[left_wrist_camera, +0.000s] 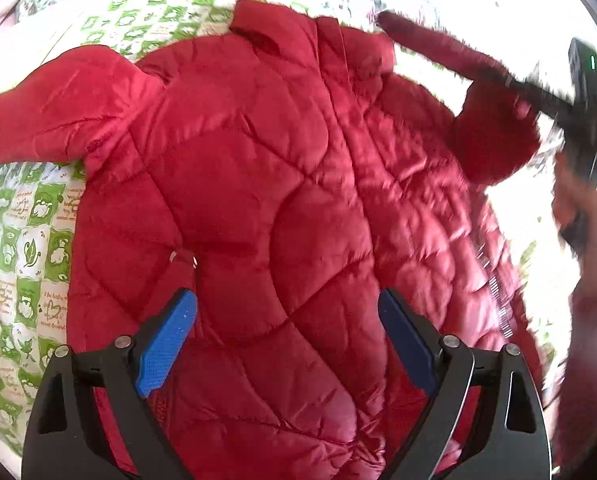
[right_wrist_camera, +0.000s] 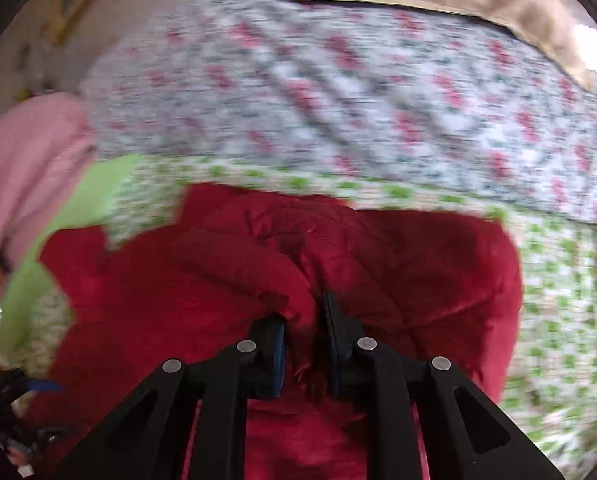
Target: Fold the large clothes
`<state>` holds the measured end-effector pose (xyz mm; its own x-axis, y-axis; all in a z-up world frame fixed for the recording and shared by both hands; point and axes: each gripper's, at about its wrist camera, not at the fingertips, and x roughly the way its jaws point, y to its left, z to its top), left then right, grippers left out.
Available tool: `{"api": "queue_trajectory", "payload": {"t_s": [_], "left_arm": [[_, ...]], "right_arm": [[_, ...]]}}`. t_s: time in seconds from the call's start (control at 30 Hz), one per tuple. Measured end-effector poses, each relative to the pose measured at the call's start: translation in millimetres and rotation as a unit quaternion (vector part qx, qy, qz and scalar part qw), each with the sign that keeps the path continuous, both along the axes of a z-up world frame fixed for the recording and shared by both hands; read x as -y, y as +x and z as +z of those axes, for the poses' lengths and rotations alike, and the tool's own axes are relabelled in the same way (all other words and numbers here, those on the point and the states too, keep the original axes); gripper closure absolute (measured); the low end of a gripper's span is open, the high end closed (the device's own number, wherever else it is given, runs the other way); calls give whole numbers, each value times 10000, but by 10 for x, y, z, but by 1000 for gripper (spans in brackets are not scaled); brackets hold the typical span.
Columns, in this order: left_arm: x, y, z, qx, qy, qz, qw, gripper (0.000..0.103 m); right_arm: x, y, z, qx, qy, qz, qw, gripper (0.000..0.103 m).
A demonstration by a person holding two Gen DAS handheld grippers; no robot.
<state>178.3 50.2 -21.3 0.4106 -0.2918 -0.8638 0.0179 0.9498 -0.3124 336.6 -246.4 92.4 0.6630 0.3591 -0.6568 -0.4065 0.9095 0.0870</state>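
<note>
Red quilted jacket [left_wrist_camera: 282, 184] spread flat on green-and-white checked quilt [left_wrist_camera: 26, 248], front up, collar toward floral bedspread [right_wrist_camera: 378, 92] at far side. One sleeve [left_wrist_camera: 58, 116] stretched out sideways over quilt. Left gripper [left_wrist_camera: 288, 340] above jacket's lower half, blue pads [left_wrist_camera: 166, 344] wide apart, nothing between them. Right gripper [right_wrist_camera: 304, 336] clamped on bunched fold of other sleeve [right_wrist_camera: 298, 280], lifted off jacket body. Pink cloth [right_wrist_camera: 30, 168] lies beside quilt. Right-wrist view blurred.
</note>
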Motion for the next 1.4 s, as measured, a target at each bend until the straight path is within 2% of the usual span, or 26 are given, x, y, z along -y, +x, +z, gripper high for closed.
{"api": "queue_trajectory", "payload": {"t_s": [0.17,0.27,0.4,0.5,0.57,0.63,0.67,0.7,0.73,0.8,0.83,0.9,0.97,1.03,1.07,1.17,1.27,1.33,1.4], "left_arm": [[-303,106,115,174,-581,213,9979,10],[-503,248,48,138,-1025,379,9939,10],[-698,464,-180,-85,-1715,551,9836,10],[-734,667,-359,-330,-2238,561,9725,10],[-727,789,-435,-422,-2361,597,9690,10],[-660,913,-444,-310,-2378,537,9693,12],[-643,953,-451,-257,-2315,542,9710,29],[-616,1003,-464,-265,-2189,505,9741,64],[-572,1069,-488,-352,-2092,399,9764,79],[-570,1141,-492,-265,-2129,328,9762,88],[-547,1148,-433,-117,-1959,245,9803,89],[-572,1123,-300,118,-1554,129,9877,92],[-617,1118,-74,528,-1056,57,9930,92],[-668,1105,158,977,-453,4,9942,92],[-669,1112,203,1071,-243,-41,9939,92],[-640,1198,158,1070,60,-241,9939,92],[-557,1347,15,1076,593,-354,9918,91],[-579,1423,-76,1001,739,-290,9918,86],[-654,1432,-139,884,744,-116,9932,75]], "right_arm": [[-754,-329,-281,-235,109,867,9959,87],[-1113,-450,-530,-486,46,1200,9916,87],[-1368,-545,-823,-753,-25,1322,9884,87],[-1447,-638,-962,-802,-102,1335,9878,87],[-1479,-654,-1018,-830,-188,1389,9866,83],[-1509,-675,-1059,-839,-207,1438,9858,81],[-1523,-684,-1077,-861,-222,1466,9852,80],[-1523,-687,-1088,-898,-231,1477,9847,79],[-1515,-689,-1093,-925,-223,1466,9846,78],[-1421,-707,-1079,-1012,-160,1423,9845,67],[-1375,-710,-1068,-1050,-109,1404,9844,64],[-1253,-743,-1016,-1043,7,1326,9857,48],[-1077,-781,-937,-948,114,1160,9886,48],[-829,-766,-840,-859,342,846,9921,48],[-702,-734,-798,-799,496,669,9933,48],[-383,-565,-753,-623,750,31,9952,47],[-190,-299,-886,-780,567,-477,9942,46],[-148,-184,-1002,-967,380,-618,9927,46],[-137,-131,-1151,-1140,331,-640,9909,46]]}}
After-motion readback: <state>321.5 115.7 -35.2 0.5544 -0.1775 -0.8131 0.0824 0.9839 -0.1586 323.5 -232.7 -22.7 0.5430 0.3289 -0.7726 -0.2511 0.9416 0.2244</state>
